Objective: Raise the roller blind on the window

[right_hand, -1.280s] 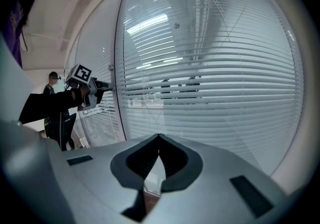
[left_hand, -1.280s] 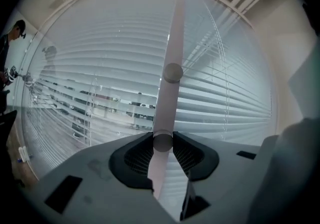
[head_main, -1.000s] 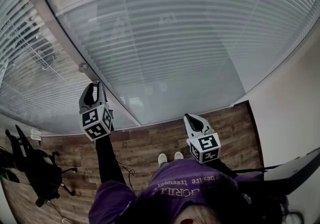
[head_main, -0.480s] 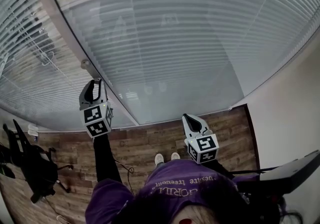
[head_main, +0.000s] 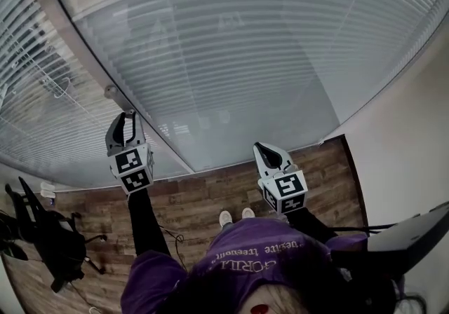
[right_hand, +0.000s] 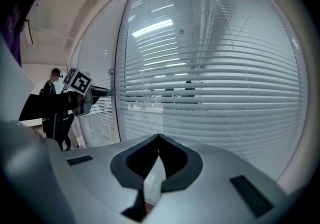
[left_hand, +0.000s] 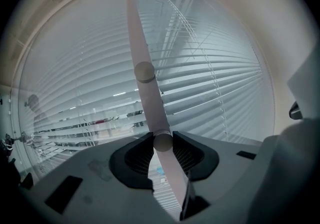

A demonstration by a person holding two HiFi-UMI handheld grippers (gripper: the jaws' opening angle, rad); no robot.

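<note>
1. Glass-fronted and fully lowered: facing the blind (head_main: 266,46), hanging just ahead of both claws and spreading well above them, with its pale slats (right_hand: 215,95) sealed behind the pane (head_main: 210,95).
2. Clamping the left claw (head_main: 128,118) on the lower knob (left_hand: 162,142), a small round stub sticking out of the window post (left_hand: 134,28). Seating it squarely between the jaw tips, with both tips seeming to press on it.
3. Noting the upper knob (left_hand: 145,72) further up the same post, above and beyond the left claw and apart from it.
4. Holding the right claw (right_hand: 159,137) pinched together on nothing, off to the right of the left claw and short of the pane.
5. Judging the handling: hard, smooth and short, so likely slipping under a loose pinch and probably turning with some stiffness. Slats looking thin and light, but not reachable directly.
6. Taking hold best across the knob's round side, deep between the pads and square to the post. Rolling the wrist, not pulling, and avoiding any sideways levering.
7. Not being able to tell whether the gripped knob is for raising the slats or only for tilting them.
</note>
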